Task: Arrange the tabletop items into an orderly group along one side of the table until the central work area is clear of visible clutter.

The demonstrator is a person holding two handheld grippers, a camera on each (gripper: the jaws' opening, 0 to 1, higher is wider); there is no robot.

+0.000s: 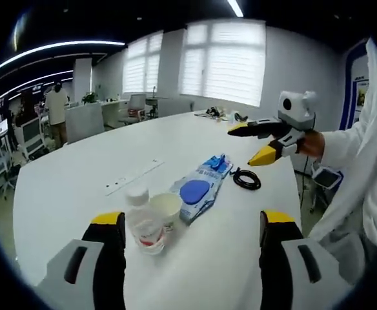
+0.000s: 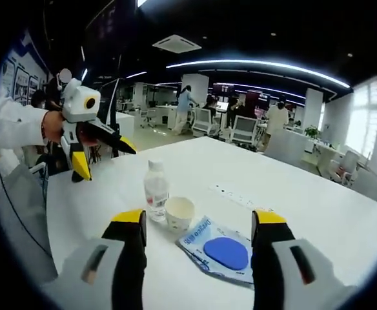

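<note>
Upright bottle (image 1: pixel 141 219) touching cup (image 1: pixel 165 210); left claw (image 1: pixel 192 223) and right claw (image 2: pixel 198 219) both spread, empty.

Left gripper (image 1: pixel 192 223) hangs low with its yellow-tipped jaws spread wide, nothing between them. Right gripper (image 2: pixel 198 223) is much the same, jaws parted and empty. In the left gripper view, the person's hand (image 1: pixel 312 143) grips the right gripper, white sleeve (image 1: pixel 353 152) reaching in.

Paper cup (image 1: pixel 164 210) partly hidden behind bottle (image 1: pixel 143 223), bottle label print unreadable
</note>
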